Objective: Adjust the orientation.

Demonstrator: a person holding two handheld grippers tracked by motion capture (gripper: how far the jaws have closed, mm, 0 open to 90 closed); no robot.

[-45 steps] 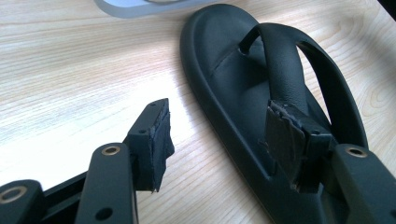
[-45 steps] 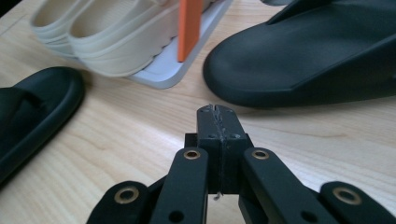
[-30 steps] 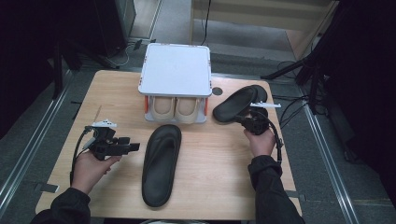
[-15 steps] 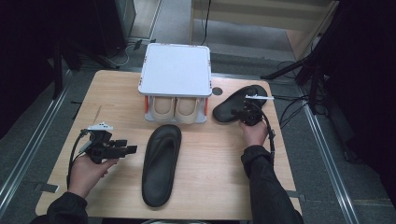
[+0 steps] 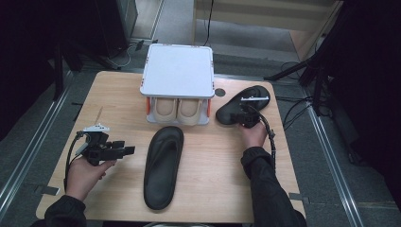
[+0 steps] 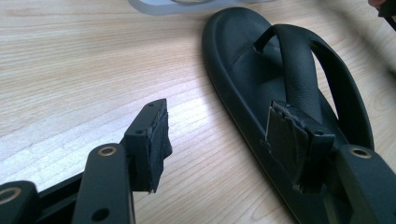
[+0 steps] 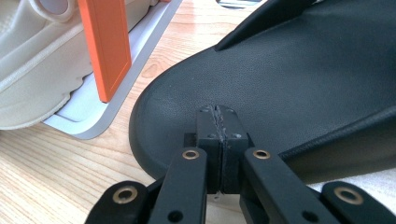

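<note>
Your right tool (image 5: 247,115) has its jaws pressed together with nothing between them, tips at the heel edge of the far sandal (image 5: 241,104); whether they touch it is hard to tell. That sandal lies on the table (image 5: 118,94) just right of the shoe rack (image 5: 178,75). Your left tool (image 5: 113,150) is spread wide and empty, pointing at the near sandal (image 5: 163,165) in the table's middle.

Bright tabletop, dark surroundings, soft shadows
</note>
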